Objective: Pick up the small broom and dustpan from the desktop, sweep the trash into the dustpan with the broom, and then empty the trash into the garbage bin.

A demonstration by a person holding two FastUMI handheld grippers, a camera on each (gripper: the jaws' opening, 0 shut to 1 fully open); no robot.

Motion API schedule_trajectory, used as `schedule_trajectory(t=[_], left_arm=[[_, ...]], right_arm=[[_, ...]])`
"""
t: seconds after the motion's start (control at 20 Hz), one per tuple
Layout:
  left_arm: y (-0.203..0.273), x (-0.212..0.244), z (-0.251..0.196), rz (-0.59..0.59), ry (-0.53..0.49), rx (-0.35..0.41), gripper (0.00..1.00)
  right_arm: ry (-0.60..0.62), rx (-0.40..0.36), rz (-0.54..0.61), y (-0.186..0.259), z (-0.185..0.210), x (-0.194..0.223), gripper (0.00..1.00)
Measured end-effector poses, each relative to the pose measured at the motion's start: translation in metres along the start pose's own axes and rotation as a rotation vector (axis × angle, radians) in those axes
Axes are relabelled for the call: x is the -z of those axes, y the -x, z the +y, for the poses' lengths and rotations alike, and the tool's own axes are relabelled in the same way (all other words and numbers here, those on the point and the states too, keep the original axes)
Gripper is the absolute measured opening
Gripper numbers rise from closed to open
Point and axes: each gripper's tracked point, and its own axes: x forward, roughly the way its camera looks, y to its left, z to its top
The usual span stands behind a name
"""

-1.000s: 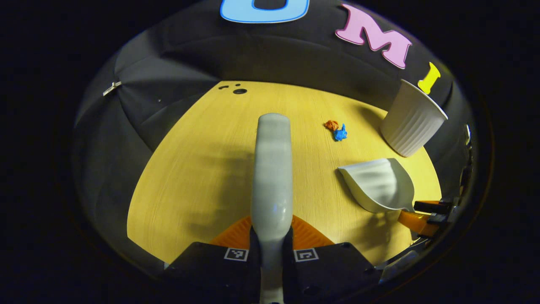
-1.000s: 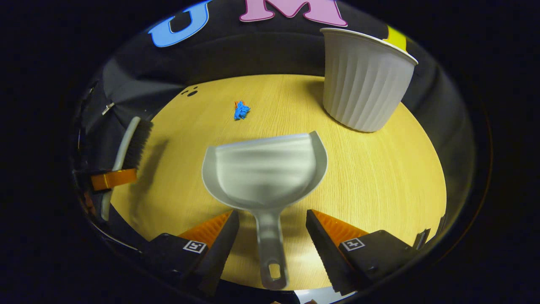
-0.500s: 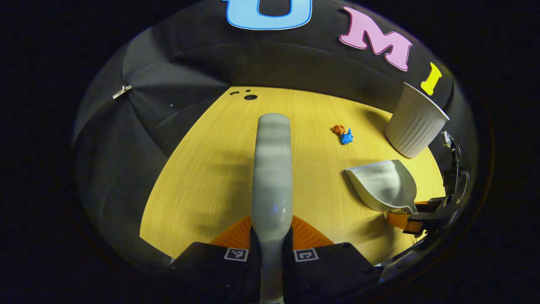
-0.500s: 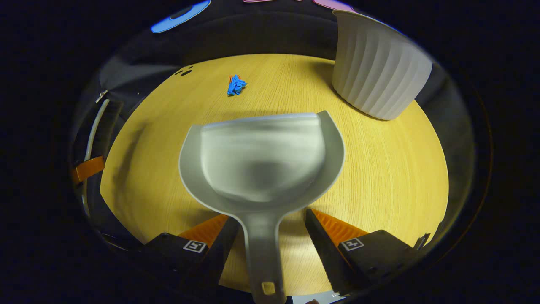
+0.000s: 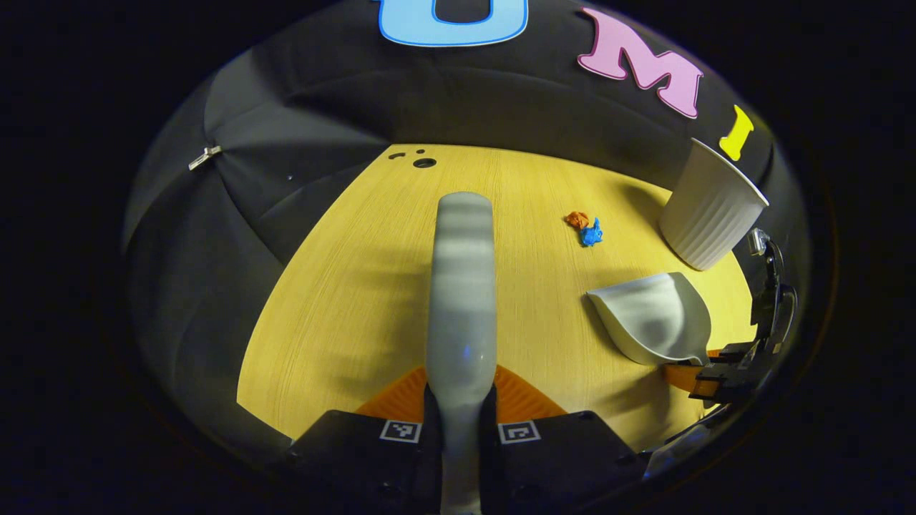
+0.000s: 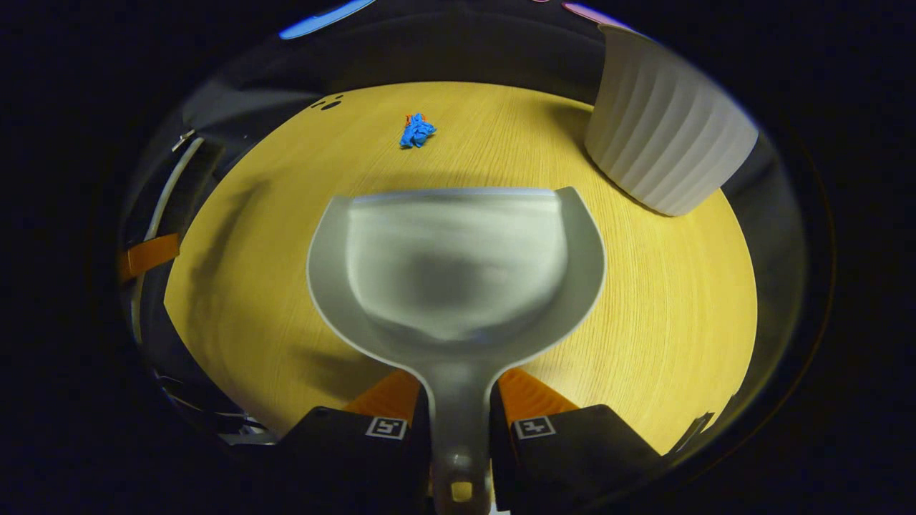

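My left gripper is shut on the grey broom, which points straight ahead over the yellow table. The trash, an orange scrap and a blue scrap, lies ahead to the right. The white ribbed bin stands beyond the grey dustpan. In the right gripper view my right gripper is shut on the handle of the dustpan, whose mouth faces the blue trash. The bin is at the upper right. The broom shows at the left edge.
Three small dark holes mark the table's far end. The table edge curves close on the near left. Bare wood lies between the dustpan and the trash.
My right gripper has slid forward along the dustpan's handle and shut on it; before, its fingers stood wide apart. The left gripper and broom have hardly moved.
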Motion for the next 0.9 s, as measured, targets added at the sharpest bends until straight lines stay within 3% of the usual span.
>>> schedule_trajectory(t=[0.35, 0.55, 0.9], left_arm=[[-0.034, -0.035, -0.01, 0.025, -0.102, 0.036, 0.26], [-0.064, -0.065, -0.024, 0.034, -0.176, 0.067, 0.25], [-0.135, -0.115, -0.06, 0.069, -0.381, 0.109, 0.25]], right_arm=[[0.026, -0.048, 0.026, 0.001, -0.006, 0.002, 0.36], [0.08, -0.048, 0.023, 0.003, -0.017, -0.002, 0.39], [0.115, -0.078, 0.018, 0.006, -0.035, -0.018, 0.36]])
